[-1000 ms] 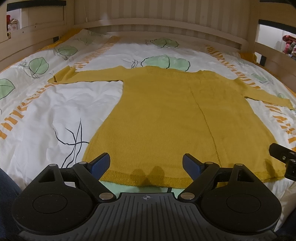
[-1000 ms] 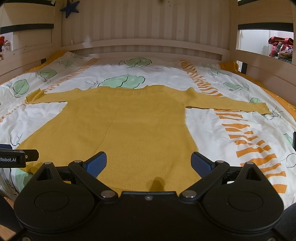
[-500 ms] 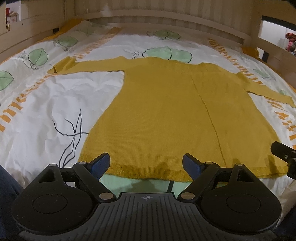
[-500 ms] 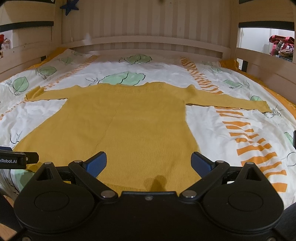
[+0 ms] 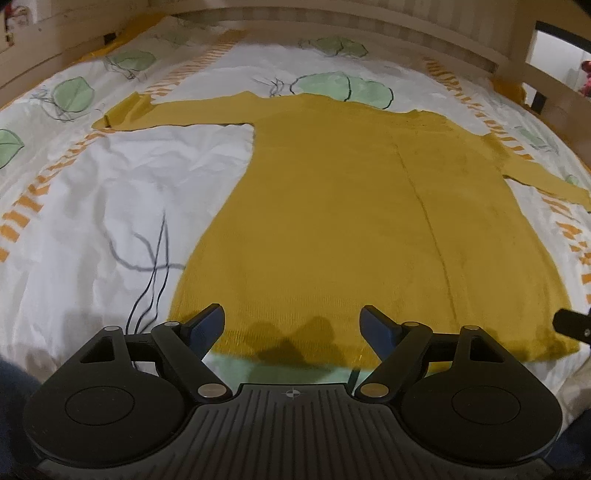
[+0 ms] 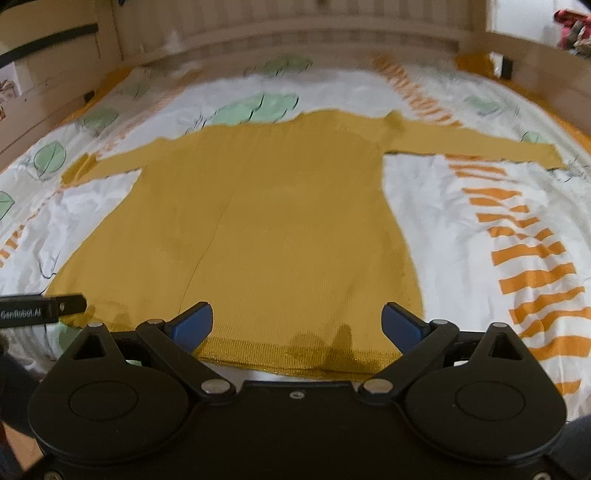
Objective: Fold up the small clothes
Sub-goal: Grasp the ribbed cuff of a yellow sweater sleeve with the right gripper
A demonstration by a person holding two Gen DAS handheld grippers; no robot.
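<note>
A mustard-yellow knit sweater point(image 5: 354, 221) lies flat on the bed with both sleeves spread out to the sides; it also shows in the right wrist view point(image 6: 266, 236). Its hem is nearest to me. My left gripper point(image 5: 293, 325) is open and empty, just above the left half of the hem. My right gripper point(image 6: 297, 325) is open and empty above the right half of the hem. The left sleeve cuff point(image 5: 122, 114) is folded back a little. The right sleeve point(image 6: 480, 147) lies straight.
The bed cover point(image 5: 92, 206) is white with green leaves and orange stripes. Wooden rails point(image 6: 280, 33) enclose the bed at the back and sides. The tip of the right gripper point(image 5: 572, 323) shows at the left view's right edge, and the left gripper's side point(image 6: 37, 314) in the right view.
Both grippers have tilted down and moved closer to the sweater's hem. The hem now shows fully in both views. Both stay open.
</note>
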